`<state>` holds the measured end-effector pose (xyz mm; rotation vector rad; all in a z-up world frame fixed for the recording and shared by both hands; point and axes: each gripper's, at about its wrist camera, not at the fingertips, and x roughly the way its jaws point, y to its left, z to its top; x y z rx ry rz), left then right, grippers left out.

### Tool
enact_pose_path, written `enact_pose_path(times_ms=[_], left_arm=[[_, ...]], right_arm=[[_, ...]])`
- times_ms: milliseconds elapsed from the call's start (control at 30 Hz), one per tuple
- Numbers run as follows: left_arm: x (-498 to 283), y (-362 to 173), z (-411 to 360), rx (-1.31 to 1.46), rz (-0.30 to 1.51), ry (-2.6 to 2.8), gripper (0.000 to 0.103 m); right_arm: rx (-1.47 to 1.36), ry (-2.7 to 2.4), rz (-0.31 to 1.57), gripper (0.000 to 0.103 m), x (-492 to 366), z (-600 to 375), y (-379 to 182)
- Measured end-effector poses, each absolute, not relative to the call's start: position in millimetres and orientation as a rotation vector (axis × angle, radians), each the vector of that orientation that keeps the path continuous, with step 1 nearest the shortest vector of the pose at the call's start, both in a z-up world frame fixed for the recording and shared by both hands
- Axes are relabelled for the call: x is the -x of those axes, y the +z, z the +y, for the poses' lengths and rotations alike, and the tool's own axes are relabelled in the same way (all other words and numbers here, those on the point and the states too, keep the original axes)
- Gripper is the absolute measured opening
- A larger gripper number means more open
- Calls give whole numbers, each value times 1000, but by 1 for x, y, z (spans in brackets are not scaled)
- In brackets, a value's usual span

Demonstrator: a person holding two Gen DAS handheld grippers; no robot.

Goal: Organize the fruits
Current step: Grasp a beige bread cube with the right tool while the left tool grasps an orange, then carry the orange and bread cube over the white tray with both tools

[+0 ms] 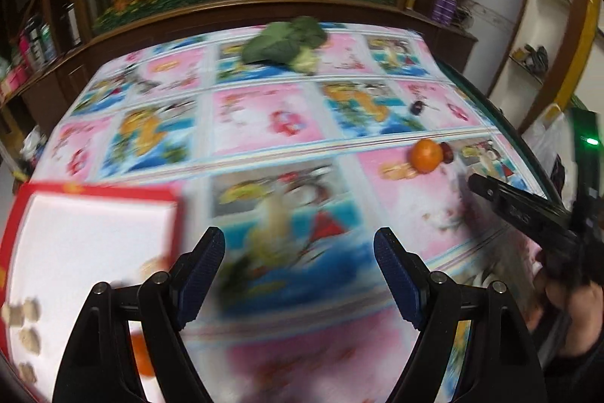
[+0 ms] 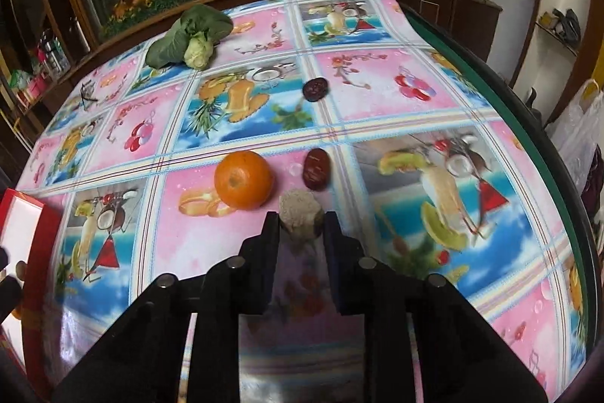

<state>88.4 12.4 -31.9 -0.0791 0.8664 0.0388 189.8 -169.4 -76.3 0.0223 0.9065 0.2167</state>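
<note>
**Right tool gripping walnut; tray lies at 9 o'clock**

In the right wrist view, the right tool (image 2: pixel 301 220) is closed on the beige walnut (image 2: pixel 301 210), pads pressing both flanks, just above the desk (image 2: pixel 415 70). The orange (image 2: pixel 243 179) sits at 11 o'clock, a red date (image 2: pixel 316 169) at 12 o'clock. The red-rimmed tray (image 2: pixel 36 214) lies at 9 o'clock, well apart. The left tool (image 1: pixel 300 259) stands wide open and empty, nearer the tray. Transfer probably runs leftward.
</note>
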Motion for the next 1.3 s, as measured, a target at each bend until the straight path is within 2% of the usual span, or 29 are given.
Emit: enact_pose_path(times_ms=[300,500,533,567,600,833,1100,1300], left_arm=[[-164,-62,-67,7,909,-26,81],[-185,-75,-87,-25,899,-18,79],[-188,-74,-87,-12,892,-14,71],[-190,-72,-86,-8,881,-16,50],[-192,-71,-85,-13,874,-32,34],[-174,-69,-68,-3,903,-22,33],[-109,-58,-33,3,918,-8,33],[-68,-44,-21,23,886,-45,33]], right_arm=[[-214,187,823,25,-173,-229,-63],[-288,203,805,25,-176,-246,-63],[-295,208,803,25,-176,-247,-63],[-298,212,798,25,-176,-248,-62],[-300,219,792,25,-175,-247,-61],[-290,231,804,25,-176,-244,-64],[-236,200,833,25,-180,-236,-71],[-158,209,826,25,-153,-211,-52]])
